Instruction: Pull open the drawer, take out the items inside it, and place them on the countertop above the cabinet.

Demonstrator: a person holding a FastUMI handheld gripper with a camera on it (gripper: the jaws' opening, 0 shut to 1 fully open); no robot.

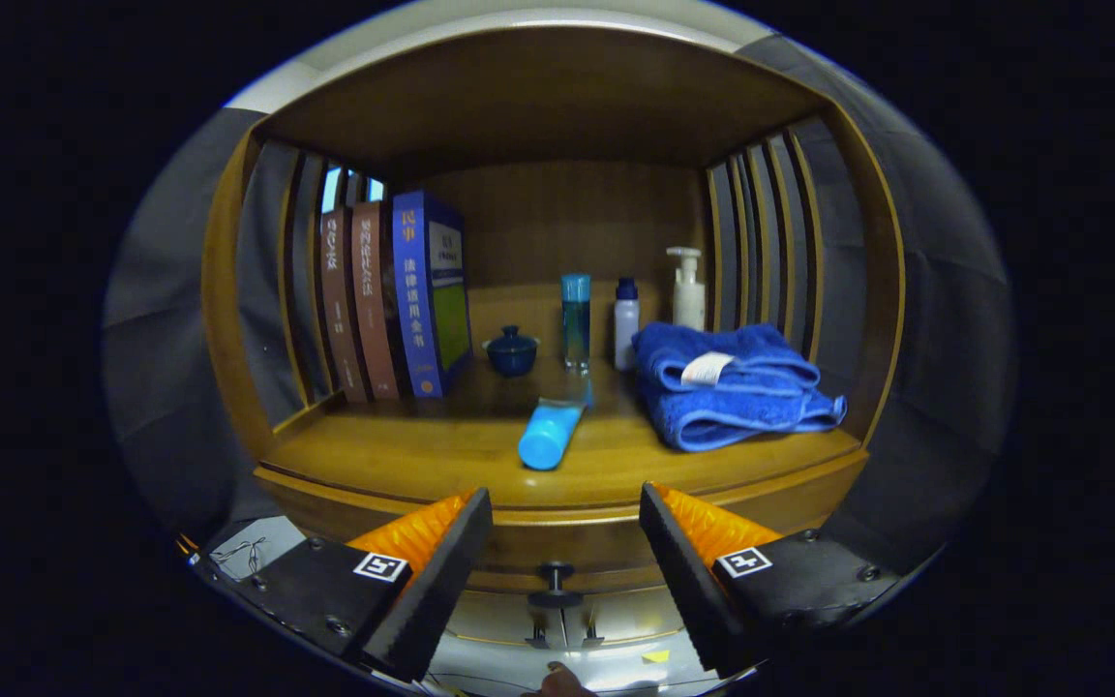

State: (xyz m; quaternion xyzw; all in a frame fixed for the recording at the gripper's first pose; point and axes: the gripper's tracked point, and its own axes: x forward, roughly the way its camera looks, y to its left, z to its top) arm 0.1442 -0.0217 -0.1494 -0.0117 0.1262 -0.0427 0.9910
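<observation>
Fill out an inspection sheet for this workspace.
Surface: wooden countertop under a shelf.
Job's things: drawer knob between the fingers, low; drawer looks shut; contents hidden.
Clutter: blue tube lying down, folded blue towel, three books upright, blue lidded cup, three bottles at the back.
Grippers: gripper open, holding nothing.
Cables: nothing seen.
Surroundings: slatted side walls.

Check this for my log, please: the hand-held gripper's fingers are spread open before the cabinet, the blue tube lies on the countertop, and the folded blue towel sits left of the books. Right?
One detail is wrong. The gripper view shows the folded blue towel right of the books, not left. The rest holds: the hand-held gripper is open before the cabinet, and the blue tube lies on the countertop.
</observation>
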